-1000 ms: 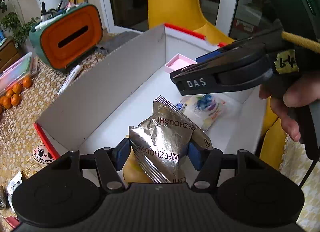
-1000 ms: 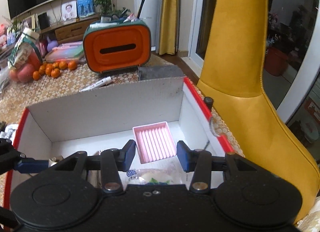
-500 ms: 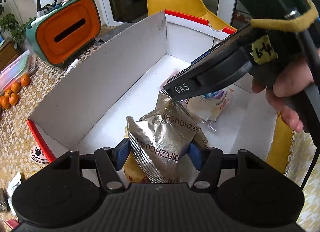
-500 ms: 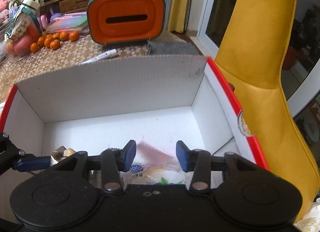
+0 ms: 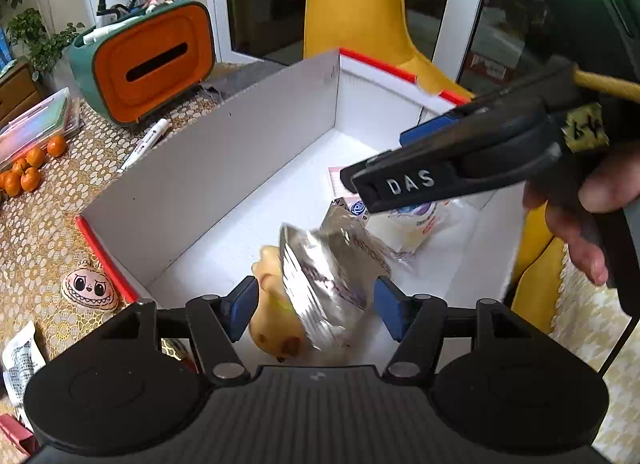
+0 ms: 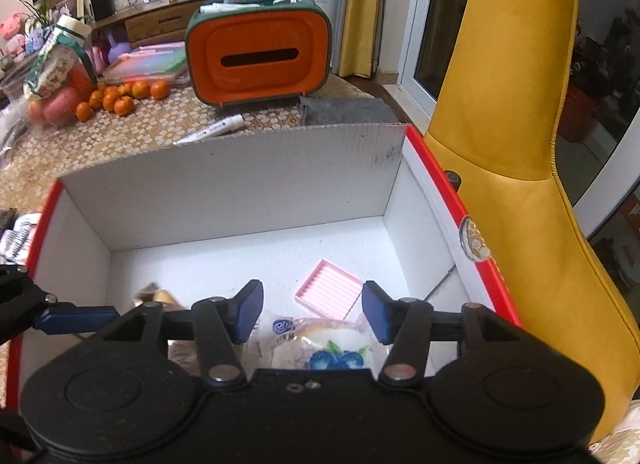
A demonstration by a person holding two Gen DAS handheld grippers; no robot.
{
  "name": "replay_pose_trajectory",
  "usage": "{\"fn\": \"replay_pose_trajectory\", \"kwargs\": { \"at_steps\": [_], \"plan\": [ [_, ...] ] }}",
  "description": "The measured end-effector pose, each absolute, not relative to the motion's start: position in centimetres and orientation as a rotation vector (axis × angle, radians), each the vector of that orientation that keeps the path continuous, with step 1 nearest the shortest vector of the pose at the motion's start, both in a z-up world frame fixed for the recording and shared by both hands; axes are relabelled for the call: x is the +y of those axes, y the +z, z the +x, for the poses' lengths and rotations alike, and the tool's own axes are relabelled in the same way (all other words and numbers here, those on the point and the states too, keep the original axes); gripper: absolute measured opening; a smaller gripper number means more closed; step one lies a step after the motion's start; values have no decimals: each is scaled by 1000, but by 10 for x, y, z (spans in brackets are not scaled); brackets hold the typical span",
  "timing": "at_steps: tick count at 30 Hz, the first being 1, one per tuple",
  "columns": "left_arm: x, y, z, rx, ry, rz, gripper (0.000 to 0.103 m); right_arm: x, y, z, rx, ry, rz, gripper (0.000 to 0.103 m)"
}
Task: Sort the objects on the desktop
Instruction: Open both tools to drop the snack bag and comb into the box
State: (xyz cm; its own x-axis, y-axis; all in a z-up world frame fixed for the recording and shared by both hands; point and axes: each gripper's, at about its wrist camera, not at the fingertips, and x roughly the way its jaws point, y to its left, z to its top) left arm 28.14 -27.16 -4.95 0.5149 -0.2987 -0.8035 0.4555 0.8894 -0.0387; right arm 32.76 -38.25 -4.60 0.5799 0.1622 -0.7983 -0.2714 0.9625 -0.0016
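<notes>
A white cardboard box with red edges (image 5: 240,168) holds the sorted things; it also shows in the right wrist view (image 6: 224,188). My left gripper (image 5: 316,306) is open above the box. A silver foil snack packet (image 5: 324,276) is blurred between its fingers, not clamped, over a yellow toy (image 5: 272,328). A clear blueberry snack bag (image 5: 412,224) and a pink ridged tray (image 6: 329,293) lie on the box floor. My right gripper (image 6: 312,312) is open and empty above the blueberry bag (image 6: 320,348).
An orange and green tissue box (image 5: 148,64) and a white marker (image 5: 146,138) stand beyond the box. Small oranges (image 5: 28,172) lie at the left. A pink monster plush (image 5: 90,288) and a paper packet (image 5: 18,360) lie by the box's near corner. A yellow chair (image 6: 516,144) stands to the right.
My left gripper has opened and let go of the foil packet, which drops into the box. My right gripper rose back, showing the pink tray again.
</notes>
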Motion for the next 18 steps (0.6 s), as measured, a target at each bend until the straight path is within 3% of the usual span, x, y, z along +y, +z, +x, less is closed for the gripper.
{"fn": "replay_pose_trajectory", "kwargs": {
  "at_steps": [2, 18],
  "plan": [
    [-268, -44, 276, 908, -466, 175, 63, -383, -40, 321, 902, 268, -113, 65],
    [-240, 1, 228, 830, -498, 59, 63, -374, 4, 272, 795, 353, -100, 67]
  ]
}}
